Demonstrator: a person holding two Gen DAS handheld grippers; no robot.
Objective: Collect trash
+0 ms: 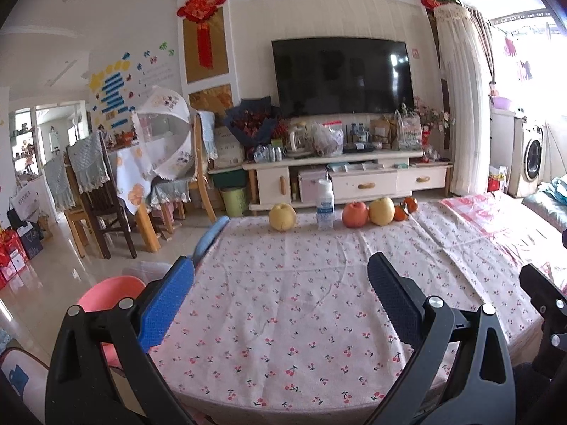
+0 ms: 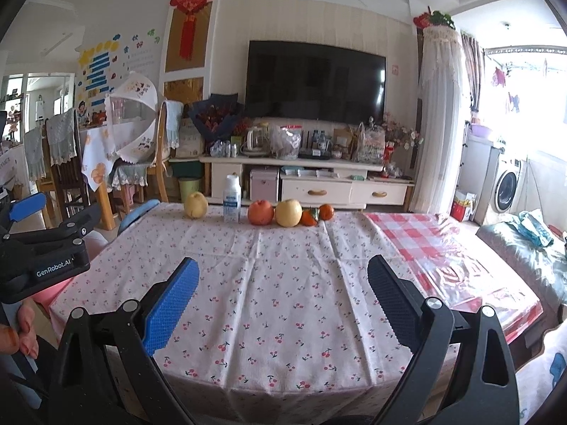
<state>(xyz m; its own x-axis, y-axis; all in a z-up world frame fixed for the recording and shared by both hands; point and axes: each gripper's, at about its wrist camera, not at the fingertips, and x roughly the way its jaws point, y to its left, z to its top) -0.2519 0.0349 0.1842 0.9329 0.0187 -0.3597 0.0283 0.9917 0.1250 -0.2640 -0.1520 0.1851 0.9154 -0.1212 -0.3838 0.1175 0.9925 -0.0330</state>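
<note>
White plastic bottle [image 2: 232, 198] upright among fruit at far table edge; left gripper [image 1: 280, 297] and right gripper [image 2: 283, 299] both wide open, empty.

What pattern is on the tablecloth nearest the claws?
Small red cherries on white tablecloth; clearest in the right wrist view.

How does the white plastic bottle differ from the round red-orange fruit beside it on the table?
The white plastic bottle stands tall and narrow; the round red-orange fruit is low and wide. The bottle is white with a blue label; the fruit is plain red-orange. Both stand in the row at the far edge of the cherry-print tablecloth.
</note>
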